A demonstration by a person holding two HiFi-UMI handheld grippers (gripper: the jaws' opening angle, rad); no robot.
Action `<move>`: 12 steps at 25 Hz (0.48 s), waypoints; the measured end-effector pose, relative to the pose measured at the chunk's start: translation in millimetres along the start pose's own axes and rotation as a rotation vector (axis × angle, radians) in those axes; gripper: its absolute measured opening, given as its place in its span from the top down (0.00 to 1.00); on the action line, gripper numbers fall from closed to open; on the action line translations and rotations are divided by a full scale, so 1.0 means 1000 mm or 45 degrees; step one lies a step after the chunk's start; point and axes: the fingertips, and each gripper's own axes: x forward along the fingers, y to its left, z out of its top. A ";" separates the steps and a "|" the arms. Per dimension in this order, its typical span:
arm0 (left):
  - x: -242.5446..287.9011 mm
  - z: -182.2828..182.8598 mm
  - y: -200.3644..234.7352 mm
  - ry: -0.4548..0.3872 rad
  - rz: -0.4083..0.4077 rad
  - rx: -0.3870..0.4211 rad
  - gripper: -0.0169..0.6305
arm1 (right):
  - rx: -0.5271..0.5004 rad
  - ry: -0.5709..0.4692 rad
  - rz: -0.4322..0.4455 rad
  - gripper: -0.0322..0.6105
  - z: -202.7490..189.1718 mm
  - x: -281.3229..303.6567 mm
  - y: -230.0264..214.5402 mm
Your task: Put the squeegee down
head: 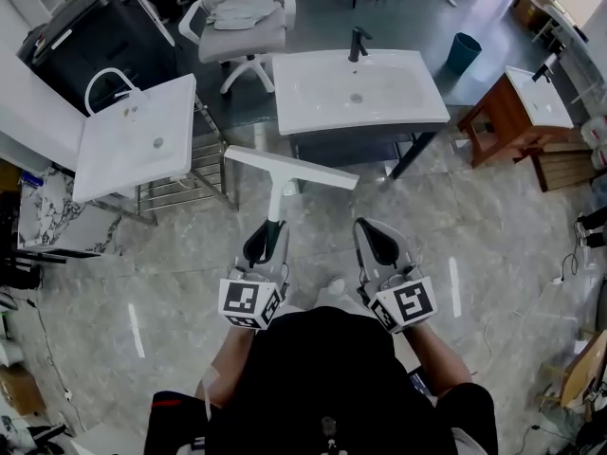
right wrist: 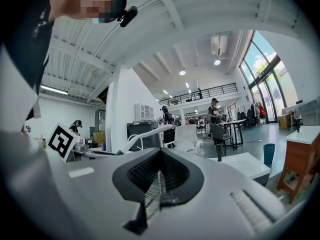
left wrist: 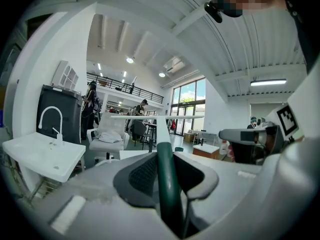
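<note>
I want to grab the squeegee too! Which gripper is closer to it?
Left. The left gripper is shut on the squeegee, gripping its dark handle. The right gripper is off to its side, holds nothing and does not touch it.

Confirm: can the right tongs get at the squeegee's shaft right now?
Probably yes. The right tongs, shut and empty, sit beside the left tongs, which grip the squeegee by its handle. Its white shaft ahead is bare, nothing between.

Grey marble floor (head: 142,282); ahead of the left gripper (head: 266,242) stands a white sink (head: 356,88), office chair (head: 242,22) beyond, wooden stand (head: 498,126) rightward.
</note>
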 end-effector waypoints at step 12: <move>0.065 -0.004 -0.026 0.041 0.070 -0.005 0.81 | 0.049 0.005 0.044 0.95 0.000 0.010 -0.075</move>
